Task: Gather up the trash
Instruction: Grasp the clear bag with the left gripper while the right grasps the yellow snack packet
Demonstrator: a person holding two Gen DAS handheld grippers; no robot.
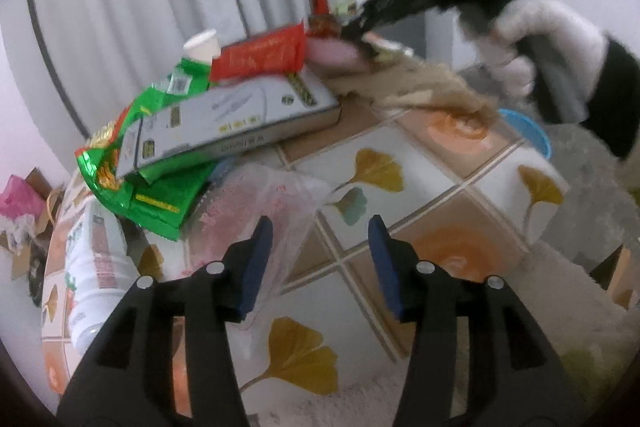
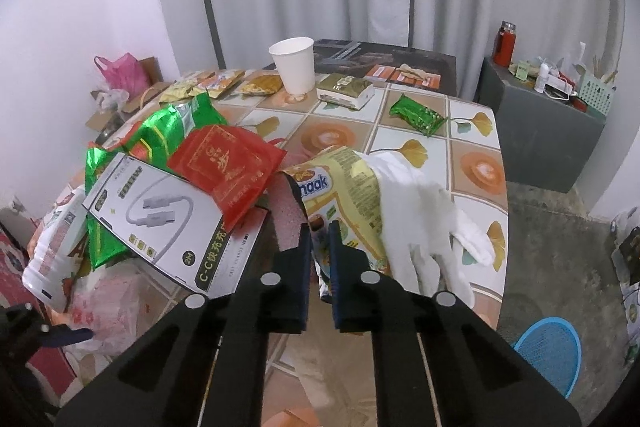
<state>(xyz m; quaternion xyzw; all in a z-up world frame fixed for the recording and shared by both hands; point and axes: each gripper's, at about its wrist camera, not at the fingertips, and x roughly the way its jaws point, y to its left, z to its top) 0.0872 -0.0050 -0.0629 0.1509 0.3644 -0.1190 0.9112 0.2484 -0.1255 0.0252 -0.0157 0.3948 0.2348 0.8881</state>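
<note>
Right gripper (image 2: 319,247) clenched on yellow wrapper (image 2: 344,187); left gripper (image 1: 320,259) released, empty. Glove (image 2: 424,219) overlaps wrapper, may drag off table (image 2: 472,155).

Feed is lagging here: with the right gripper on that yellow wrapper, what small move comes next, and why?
Probably lift the yellow snack wrapper slightly. The right gripper is shut on its edge, but a white glove lies partly on it, so a small raise should slide it free.
</note>
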